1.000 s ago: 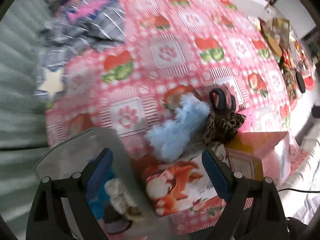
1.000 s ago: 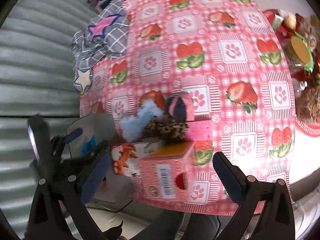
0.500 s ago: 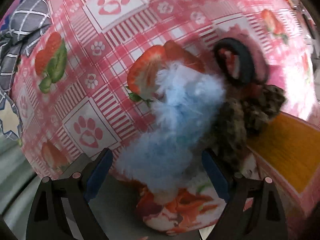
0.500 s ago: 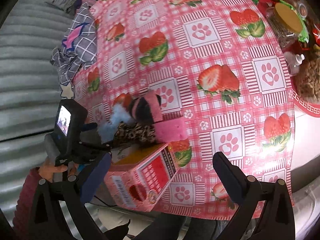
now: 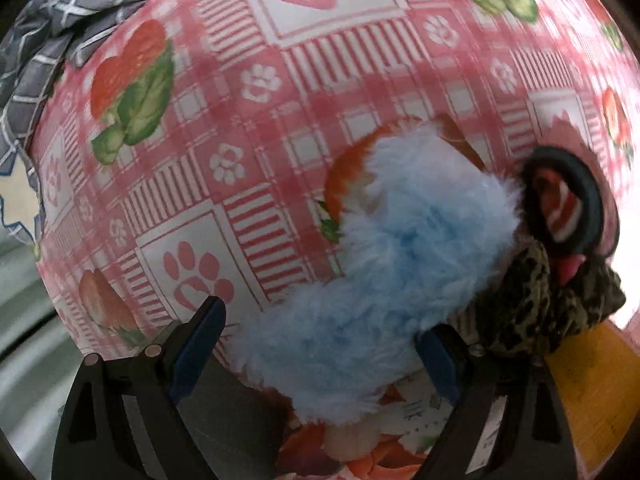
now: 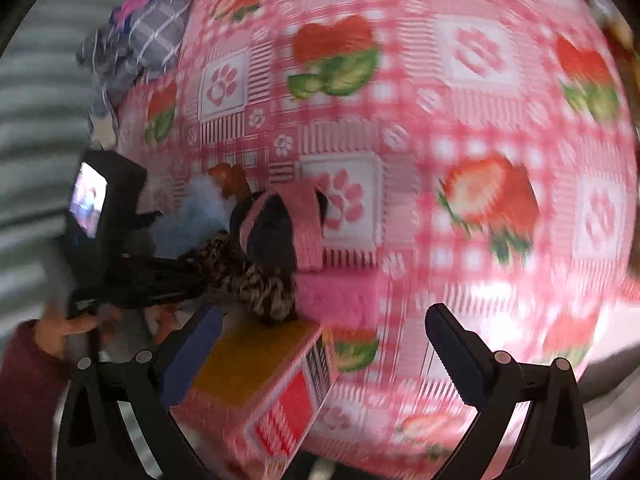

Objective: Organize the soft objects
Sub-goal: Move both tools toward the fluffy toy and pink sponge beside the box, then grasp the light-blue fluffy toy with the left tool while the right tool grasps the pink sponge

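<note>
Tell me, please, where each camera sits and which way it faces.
Left wrist: on the left claw, close above the fluffy blue toy between its open fingers.
Right wrist: on the right claw, open, facing the strawberry tablecloth; the person's left hand shows.
Shared: blue toy, leopard-print piece, tablecloth.

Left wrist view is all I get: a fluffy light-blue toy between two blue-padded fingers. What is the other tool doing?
Observer: The right tool is open and holds nothing. It hangs over a pink cardboard box with a yellow top.
Operator: Is anything soft beyond the leopard-print thing?
Observer: Yes, a bright pink fuzzy block lies against the leopard-print fabric bundle.
Operator: Who is holding my tool?
Observer: A left hand in a maroon sleeve grips the left tool from behind.
</note>
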{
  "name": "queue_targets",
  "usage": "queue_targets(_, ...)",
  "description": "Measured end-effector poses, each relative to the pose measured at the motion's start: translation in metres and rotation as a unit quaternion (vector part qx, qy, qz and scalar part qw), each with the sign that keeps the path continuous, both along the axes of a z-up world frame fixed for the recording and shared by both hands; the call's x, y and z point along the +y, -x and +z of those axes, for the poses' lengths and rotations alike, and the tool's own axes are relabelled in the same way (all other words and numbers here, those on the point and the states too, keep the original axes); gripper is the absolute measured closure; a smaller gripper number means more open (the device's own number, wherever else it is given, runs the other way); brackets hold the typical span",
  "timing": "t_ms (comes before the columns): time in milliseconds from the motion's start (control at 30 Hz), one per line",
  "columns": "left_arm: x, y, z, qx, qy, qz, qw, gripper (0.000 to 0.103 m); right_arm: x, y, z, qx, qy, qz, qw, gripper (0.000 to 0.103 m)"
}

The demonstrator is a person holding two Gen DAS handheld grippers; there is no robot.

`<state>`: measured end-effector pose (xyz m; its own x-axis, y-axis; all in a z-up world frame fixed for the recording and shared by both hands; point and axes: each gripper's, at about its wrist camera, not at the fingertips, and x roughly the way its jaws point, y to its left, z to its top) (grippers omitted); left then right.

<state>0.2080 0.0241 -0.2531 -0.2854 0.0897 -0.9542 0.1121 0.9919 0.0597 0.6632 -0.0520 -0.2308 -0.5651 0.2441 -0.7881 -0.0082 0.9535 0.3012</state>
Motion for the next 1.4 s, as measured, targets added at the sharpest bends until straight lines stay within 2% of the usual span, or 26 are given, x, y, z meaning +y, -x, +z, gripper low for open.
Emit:
queue_targets(233,0.025,-0.013,0.004,-0.019,-0.006,0.053,0.9984,0.009,0.039,0.01,-0.052,0.014,0.003,0.057,0.998,0.0)
queue_targets(300,0.033,-0.017,0.005,-0.028,-0.01,0.063,0.9976,0.005,0.042,0.014,-0.059,0.004,0.019,0.073,0.997,0.0)
queue_targets(367,0.042,-0.024,0.006,-0.04,-0.015,0.075,0.9963,0.004,0.036,0.015,-0.061,-0.014,0.041,0.078,0.996,0.0)
queue_targets(500,0.055,-0.038,0.006,-0.041,0.0,0.103,0.9938,0.004,0.009,0.009,-0.062,-0.048,0.105,0.084,0.99,0.0)
queue_targets(600,0.059,-0.044,0.002,-0.041,0.005,0.112,0.9929,0.003,-0.007,0.005,-0.062,-0.034,0.082,0.044,0.995,0.0)
queue_targets(767,0.048,-0.048,0.001,-0.041,0.011,0.123,0.9915,0.001,-0.002,0.006,-0.066,-0.037,0.067,0.053,0.996,0.0)
queue_targets(967,0.062,-0.043,-0.004,-0.037,0.042,0.158,0.9859,0.0,0.01,0.01,-0.071,-0.045,0.087,0.075,0.992,0.0)
queue_targets(1167,0.059,-0.04,-0.003,-0.048,0.04,0.15,0.9868,0.0,0.05,0.018,-0.084,-0.033,0.121,0.118,0.985,0.0)
queue_targets(1233,0.058,-0.04,-0.001,-0.053,0.039,0.15,0.9864,0.0,0.054,0.017,-0.086,-0.031,0.124,0.104,0.986,0.0)
queue_targets(1400,0.052,-0.033,0.0,-0.048,0.037,0.158,0.9856,0.0,0.059,0.019,-0.087,-0.029,0.123,0.113,0.985,0.0)
